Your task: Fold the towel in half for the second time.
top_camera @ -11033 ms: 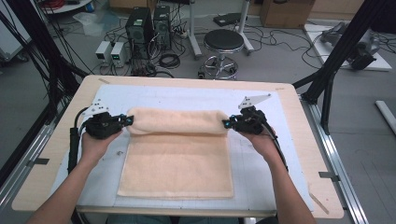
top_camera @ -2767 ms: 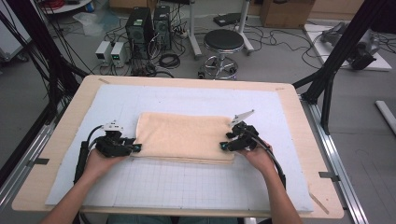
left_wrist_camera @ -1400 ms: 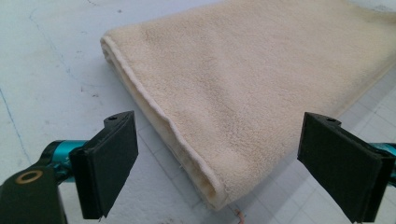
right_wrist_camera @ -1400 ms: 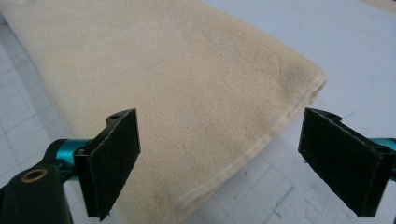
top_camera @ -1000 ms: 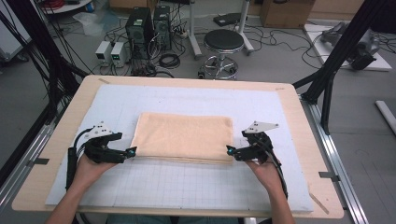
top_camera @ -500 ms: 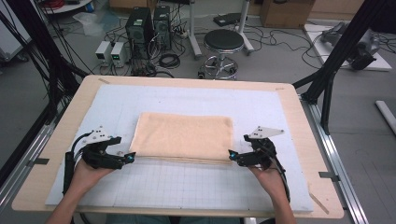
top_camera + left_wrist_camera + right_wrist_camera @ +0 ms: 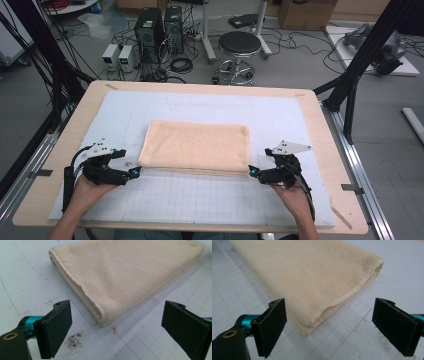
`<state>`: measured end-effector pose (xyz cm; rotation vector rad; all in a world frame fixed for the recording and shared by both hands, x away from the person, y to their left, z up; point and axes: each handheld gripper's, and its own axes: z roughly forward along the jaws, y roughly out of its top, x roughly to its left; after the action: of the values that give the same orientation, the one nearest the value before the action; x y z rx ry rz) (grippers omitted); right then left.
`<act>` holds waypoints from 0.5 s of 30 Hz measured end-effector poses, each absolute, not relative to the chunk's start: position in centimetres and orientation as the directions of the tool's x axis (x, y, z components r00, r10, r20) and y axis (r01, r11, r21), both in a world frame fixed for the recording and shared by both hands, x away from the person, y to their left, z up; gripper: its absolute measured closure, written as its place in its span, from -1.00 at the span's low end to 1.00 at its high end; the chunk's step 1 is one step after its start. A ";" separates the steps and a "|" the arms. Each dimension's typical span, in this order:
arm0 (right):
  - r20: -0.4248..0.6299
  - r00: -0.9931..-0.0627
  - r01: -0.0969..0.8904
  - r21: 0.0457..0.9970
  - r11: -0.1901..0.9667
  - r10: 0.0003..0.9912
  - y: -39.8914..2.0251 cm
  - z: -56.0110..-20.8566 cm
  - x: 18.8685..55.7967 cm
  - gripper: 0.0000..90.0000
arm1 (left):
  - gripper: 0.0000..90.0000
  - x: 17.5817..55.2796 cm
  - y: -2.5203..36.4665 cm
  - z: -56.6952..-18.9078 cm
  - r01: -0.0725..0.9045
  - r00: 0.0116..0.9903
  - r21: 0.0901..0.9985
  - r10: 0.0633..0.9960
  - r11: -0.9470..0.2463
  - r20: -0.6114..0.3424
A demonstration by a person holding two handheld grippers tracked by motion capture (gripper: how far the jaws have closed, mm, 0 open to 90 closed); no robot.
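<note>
Towel [image 7: 196, 147], cream terry, lies folded flat on the white gridded mat [image 7: 210, 197]. From above I see it as a neat rectangle, several layers stacked along the edge nearest me. It sits between my two claws, touching neither.

Left claw [image 7: 134, 173]: jaws wide apart, nothing between them. In the left gripper view the towel's near corner [image 7: 101, 318] lies just ahead of the jaws, about midway between the pads, clear of both. The folded layers show at that corner, hem rolled over. A small reddish fleck [image 7: 115, 330] lies on the mat just short of the corner, and a dark smudge [image 7: 74, 340] sits close by the left pad [image 7: 56, 327].

Right claw [image 7: 252, 171]: jaws also wide apart, empty. In the right gripper view the towel's other near corner [image 7: 308, 326] lies ahead of the jaws, nearer the left pad [image 7: 273, 325] than the right pad [image 7: 394, 323], with bare mat between corner and pads. Dark grit marks the mat near the right pad.

Outward: the mat lies on a wooden table [image 7: 45, 180]. Each claw carries a grey three-cornered plate [image 7: 289, 147] on top. Beyond the table's far edge I see a round stool [image 7: 240, 45], computer towers [image 7: 159, 25] and loose cables on the floor.
</note>
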<state>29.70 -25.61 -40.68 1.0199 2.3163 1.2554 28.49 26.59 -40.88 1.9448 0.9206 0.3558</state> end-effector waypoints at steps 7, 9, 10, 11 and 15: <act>0.046 -0.693 0.440 0.818 0.371 0.720 -26.0 -40.9 29.1 -0.74 | -0.78 27.7 27.0 -41.1 0.462 0.673 0.835 0.731 -0.297 -0.112; 0.048 -0.691 0.446 0.814 0.372 0.721 -26.1 -41.0 28.9 -0.74 | -0.78 27.5 27.1 -41.2 0.466 0.671 0.831 0.733 -0.303 -0.109; 0.045 -0.691 0.444 0.814 0.374 0.722 -26.1 -41.0 28.8 -0.74 | -0.78 27.4 27.1 -41.2 0.469 0.668 0.832 0.735 -0.297 -0.115; 0.040 -0.692 0.439 0.816 0.376 0.721 -26.2 -41.1 28.8 -0.74 | -0.78 27.3 27.2 -41.2 0.470 0.669 0.831 0.734 -0.296 -0.118; 0.045 -0.688 0.447 0.812 0.374 0.724 -26.5 -41.2 28.4 -0.74 | -0.78 26.9 27.4 -41.2 0.473 0.666 0.832 0.736 -0.291 -0.121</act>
<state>28.36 -26.49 -41.20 1.0283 2.3202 1.2207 26.92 27.41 -41.25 1.9485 0.9421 0.3548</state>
